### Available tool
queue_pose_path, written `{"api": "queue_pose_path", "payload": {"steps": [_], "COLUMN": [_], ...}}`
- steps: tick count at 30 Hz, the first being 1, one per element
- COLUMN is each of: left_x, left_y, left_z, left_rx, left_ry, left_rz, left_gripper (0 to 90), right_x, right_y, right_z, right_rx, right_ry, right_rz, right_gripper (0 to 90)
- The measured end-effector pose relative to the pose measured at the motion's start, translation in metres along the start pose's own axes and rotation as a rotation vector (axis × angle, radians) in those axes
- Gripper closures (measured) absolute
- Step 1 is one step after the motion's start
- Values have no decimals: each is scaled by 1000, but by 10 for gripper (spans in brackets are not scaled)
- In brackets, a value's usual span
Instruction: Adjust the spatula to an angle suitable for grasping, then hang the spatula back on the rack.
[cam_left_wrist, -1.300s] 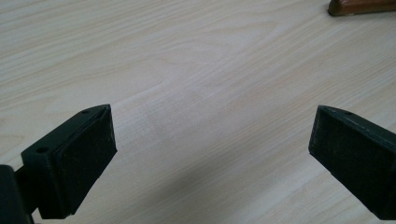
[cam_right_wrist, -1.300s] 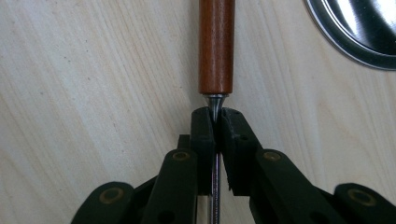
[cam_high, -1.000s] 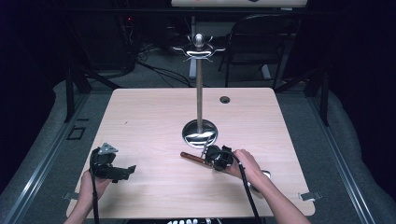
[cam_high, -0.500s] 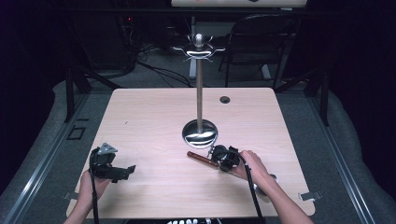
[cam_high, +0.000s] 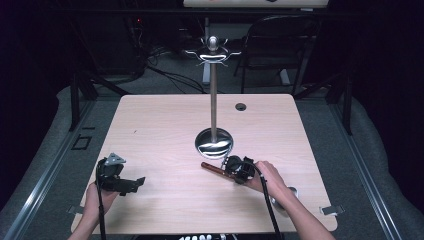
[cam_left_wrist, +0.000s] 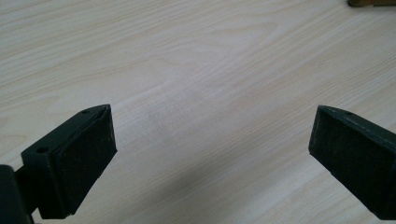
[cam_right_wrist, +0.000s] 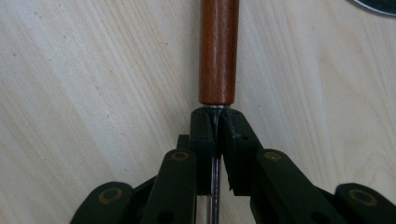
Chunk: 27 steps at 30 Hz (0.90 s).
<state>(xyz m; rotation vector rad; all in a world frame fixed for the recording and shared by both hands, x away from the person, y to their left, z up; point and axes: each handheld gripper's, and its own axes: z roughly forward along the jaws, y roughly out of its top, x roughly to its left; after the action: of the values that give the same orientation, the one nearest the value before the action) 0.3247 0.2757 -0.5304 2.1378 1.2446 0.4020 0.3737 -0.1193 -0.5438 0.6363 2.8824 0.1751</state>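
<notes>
Hands come in from the near edge of the table (cam_high: 165, 130), each carrying one of our grippers. Our left gripper (cam_high: 131, 184) sits over the near left part of the tabletop, its jaws spread wide apart with nothing between them; in the left gripper view bare pale wood lies under them, and a sliver of something brown shows at the far right corner. Our right gripper (cam_high: 231, 165) is over the near right part of the table, pointing toward the middle. Its jaws are pressed together on a thin metal shaft, and in the right gripper view that shaft runs straight into the wooden handle (cam_right_wrist: 218, 51) just beyond the jaw tips. So we are clamped on a utensil (cam_high: 214, 169) right where metal meets wood, with the reddish-brown handle stretching away from us along the tabletop; whether it rests on the wood or hangs just above it we cannot tell. Just beyond the handle's end stands the round shiny base of a metal stand (cam_high: 214, 142), near the handle, its slim pole rising to curved hooks at the top. Farther off, a small dark hole (cam_high: 241, 106) sits in the table near the far edge.
</notes>
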Motion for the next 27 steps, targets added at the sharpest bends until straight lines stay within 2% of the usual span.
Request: {"api": "queue_pose_path", "payload": {"steps": [6,13,16,22,24,25,27], "left_x": [-1,0,-1,-1,-1,-1,-1], "left_y": [0,0,0,0,0,0,0], "left_z": [0,0,0,0,0,0,1], "left_rx": [2,-1,1,2,1,0,-1], "left_ry": [-2,-2,-4,-4,-5,-3,-3], "left_rz": [3,-1,0,-3,-1,1,-1], "left_gripper": [7,7,7,7,7,7,7], "right_x": [1,-1,-2,-1,-1,-1,-1], "right_y": [0,-2,-3,-3,-3,-3,-4], "right_z": [0,-11,-12,-12,-12,-14,-14], "right_rx": [-3,-67,-88,-101,-99,-83,-95], "right_ry": [-15,-37,-29,-19,-21,-37,-29], "right_rz": [6,26,35,44,41,27,34], "right_gripper": [846,849,849,849,849,849,849]}}
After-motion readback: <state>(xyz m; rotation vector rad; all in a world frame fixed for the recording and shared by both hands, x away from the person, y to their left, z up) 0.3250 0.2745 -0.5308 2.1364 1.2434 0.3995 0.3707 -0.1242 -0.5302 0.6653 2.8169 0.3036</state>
